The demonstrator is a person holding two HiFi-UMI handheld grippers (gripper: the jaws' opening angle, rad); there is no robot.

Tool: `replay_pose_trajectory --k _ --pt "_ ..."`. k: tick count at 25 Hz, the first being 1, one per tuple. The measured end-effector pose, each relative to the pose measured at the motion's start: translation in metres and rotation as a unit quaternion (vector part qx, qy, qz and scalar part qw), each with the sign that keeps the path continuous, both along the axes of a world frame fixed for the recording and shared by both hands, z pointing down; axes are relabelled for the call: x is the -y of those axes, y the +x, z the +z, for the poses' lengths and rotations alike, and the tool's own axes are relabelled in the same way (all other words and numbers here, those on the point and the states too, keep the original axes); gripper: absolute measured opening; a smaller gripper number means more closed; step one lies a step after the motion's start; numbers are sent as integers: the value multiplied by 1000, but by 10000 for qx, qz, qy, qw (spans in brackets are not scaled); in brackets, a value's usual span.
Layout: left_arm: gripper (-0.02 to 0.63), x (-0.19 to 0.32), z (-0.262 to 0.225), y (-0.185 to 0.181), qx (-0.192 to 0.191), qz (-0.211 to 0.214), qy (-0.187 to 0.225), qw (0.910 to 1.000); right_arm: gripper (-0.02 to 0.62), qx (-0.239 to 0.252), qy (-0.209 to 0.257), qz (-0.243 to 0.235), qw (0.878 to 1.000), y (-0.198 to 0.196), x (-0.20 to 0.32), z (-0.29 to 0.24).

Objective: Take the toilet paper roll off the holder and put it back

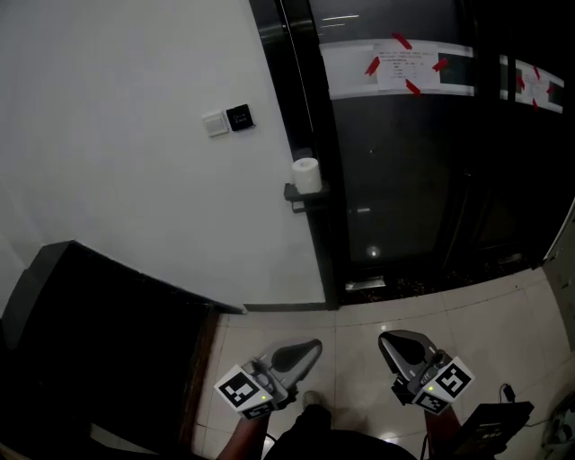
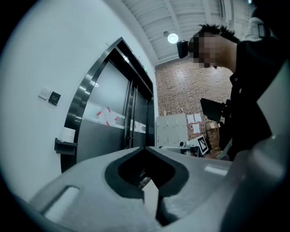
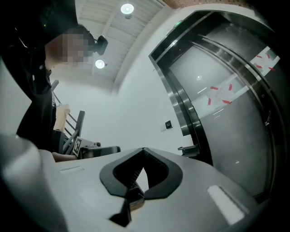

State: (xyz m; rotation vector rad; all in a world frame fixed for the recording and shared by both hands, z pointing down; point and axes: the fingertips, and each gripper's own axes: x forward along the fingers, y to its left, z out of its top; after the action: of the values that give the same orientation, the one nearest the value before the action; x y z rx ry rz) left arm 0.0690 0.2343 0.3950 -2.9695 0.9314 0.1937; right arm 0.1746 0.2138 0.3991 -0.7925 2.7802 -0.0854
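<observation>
Two grippers are near: the left gripper [image 1: 313, 346] and the right gripper [image 1: 386, 340]. Each carries one marker cube, so there are two cubes, the left cube [image 1: 241, 393] and the right cube [image 1: 452, 379]. Far on the wall there is one roll [image 1: 306, 174] on one holder [image 1: 301, 199]. To its left are two wall plates, one white plate [image 1: 215, 123] and one black plate [image 1: 239, 117]. On the dark door at the far right there is one sheet [image 1: 409, 70], with four red tape pieces [image 1: 402, 40] at its edges. The right gripper view shows two ceiling lamps [image 3: 127, 8]. One dark counter [image 1: 90, 341] stands at the near left.
</observation>
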Motion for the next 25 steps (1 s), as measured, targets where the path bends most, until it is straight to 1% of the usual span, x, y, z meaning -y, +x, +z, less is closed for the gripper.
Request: replay_pose_trajectory --k 4,8,11,15,16,18,21,24,25 --pt "-3 40 5 -10 -104 91 -15 9999 0 -141 -68 94 9998 -11 36 8" --pt "-3 100 14 -30 -210 297 9 9993 0 -316 -86 273 9991 -33 93 16" --pt "-3 154 17 -61 -308 380 69 9988 0 -385 -66 364 9986 -63 147 15" --pt "-3 225 1 -107 -483 461 66 9977 0 -145 -149 396 9990 -113 222 -9" --pt "-3 241 -4 -116 -495 493 61 9975 0 -168 -159 414 9989 -124 238 -12" --pt "-3 272 -11 -131 -505 562 68 9971 0 -368 -152 487 9980 -140 268 -13" --pt "-3 304 -16 -142 -523 695 65 9962 0 -710 -92 656 9953 -152 301 -10" --pt "-3 325 -17 -142 -640 818 -82 9946 2 -785 -82 794 9937 -153 327 -11" --pt "-3 331 -17 -141 -653 845 -118 9942 12 -792 -101 811 9935 -153 335 -9"
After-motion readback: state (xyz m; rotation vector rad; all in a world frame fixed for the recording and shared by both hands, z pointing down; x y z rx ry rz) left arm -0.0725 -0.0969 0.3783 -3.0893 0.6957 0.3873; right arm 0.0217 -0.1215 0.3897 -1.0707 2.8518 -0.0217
